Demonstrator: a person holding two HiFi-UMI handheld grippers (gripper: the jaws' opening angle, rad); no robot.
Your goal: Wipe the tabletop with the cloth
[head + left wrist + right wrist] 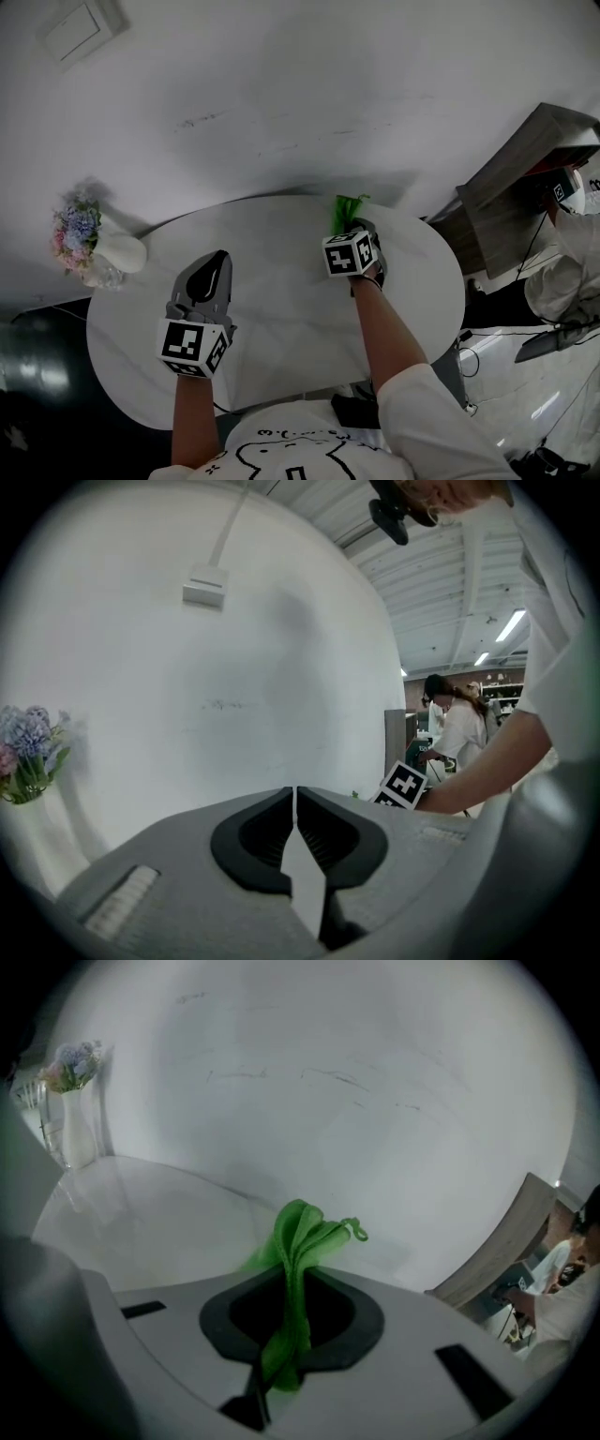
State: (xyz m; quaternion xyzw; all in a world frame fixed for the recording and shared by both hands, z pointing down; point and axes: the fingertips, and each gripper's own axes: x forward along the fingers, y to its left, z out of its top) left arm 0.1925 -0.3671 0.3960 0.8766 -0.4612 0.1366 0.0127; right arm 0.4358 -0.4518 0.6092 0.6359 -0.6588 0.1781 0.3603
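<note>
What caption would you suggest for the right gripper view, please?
Right tool shut on a bunched green cloth, white tabletop beyond.

Left gripper (218, 261): jaws pressed together, empty, pointing to 12 o'clock.
Right gripper (356, 225): at 1 o'clock from left, clamped on cloth (348, 208).

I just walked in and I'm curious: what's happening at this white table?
A person holds a two-jaw gripper in each hand above the white table. The right gripper is shut on a bunched green cloth near the table's far edge. The left gripper is shut with nothing in it, over the table's near left part. A vase of flowers stands at the left edge.
</note>
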